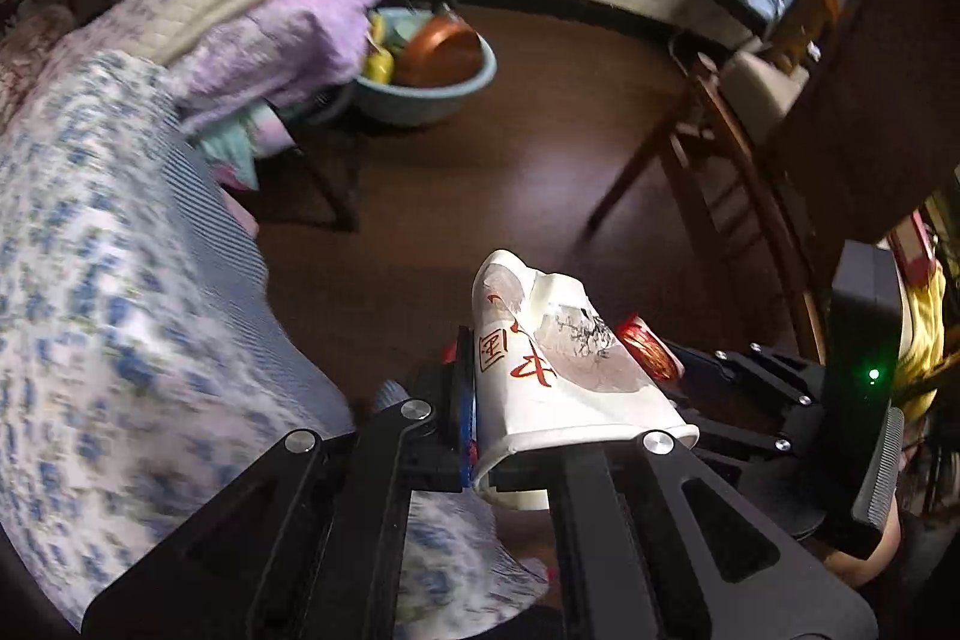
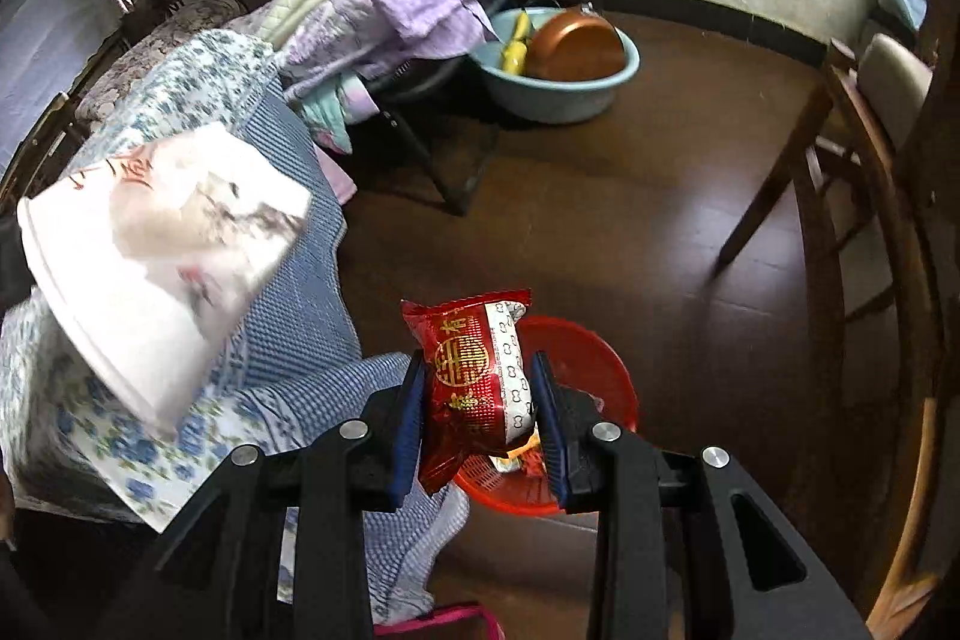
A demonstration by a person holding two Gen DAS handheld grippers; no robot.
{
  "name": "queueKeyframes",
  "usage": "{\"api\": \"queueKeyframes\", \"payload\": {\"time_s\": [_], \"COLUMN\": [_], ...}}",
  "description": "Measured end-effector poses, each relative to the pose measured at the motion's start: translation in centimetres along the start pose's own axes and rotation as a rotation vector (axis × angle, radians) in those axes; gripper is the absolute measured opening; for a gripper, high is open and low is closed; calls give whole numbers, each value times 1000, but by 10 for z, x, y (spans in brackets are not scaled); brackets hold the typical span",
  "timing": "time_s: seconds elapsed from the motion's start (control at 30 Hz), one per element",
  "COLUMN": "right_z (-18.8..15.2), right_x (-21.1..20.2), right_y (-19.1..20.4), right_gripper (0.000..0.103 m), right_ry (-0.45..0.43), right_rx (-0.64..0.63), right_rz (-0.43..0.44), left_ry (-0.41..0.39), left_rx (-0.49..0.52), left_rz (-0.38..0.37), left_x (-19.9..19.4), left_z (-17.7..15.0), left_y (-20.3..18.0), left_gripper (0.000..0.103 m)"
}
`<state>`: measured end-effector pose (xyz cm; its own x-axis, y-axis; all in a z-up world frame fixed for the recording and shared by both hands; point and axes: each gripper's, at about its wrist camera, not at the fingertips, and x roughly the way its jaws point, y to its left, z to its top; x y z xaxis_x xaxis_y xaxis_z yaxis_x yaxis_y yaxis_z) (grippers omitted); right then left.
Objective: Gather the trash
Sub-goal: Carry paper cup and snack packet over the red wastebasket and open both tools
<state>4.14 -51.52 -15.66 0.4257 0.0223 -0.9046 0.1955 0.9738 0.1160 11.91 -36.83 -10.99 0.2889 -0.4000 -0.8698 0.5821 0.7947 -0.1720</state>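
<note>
Blue basin (image 2: 558, 99), copper pan (image 2: 576, 48), chair (image 1: 708, 141)

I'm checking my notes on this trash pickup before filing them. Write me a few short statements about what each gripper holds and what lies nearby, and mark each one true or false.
1. The left gripper is shut on a crushed paper cup. True.
2. The right gripper is empty. False: it clamps a red snack wrapper.
3. A red basket sits on the floor below the wrapper. True.
4. The blue basin is empty. False: it holds a copper-coloured pan.
</note>
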Motion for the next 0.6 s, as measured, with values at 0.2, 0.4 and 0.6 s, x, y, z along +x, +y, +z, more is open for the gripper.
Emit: {"api": "queueKeyframes", "payload": {"time_s": [0.2,0.4,0.6], "right_z": [-19,-31,-37], "right_x": [26,48,63], "right_y": [-18,-28,-34], "right_gripper": [34,34,34], "right_ry": [67,118,142], "right_rx": [31,58,91], "right_rz": [-4,-2,10], "left_ry": [74,134,188], "left_rx": [21,23,19], "left_rz": [-17,-2,14], "left_x": [36,68,95], "left_z": [-3,-4,-8], "left_y": [-19,-27,-32], "left_gripper": [4,4,4]}}
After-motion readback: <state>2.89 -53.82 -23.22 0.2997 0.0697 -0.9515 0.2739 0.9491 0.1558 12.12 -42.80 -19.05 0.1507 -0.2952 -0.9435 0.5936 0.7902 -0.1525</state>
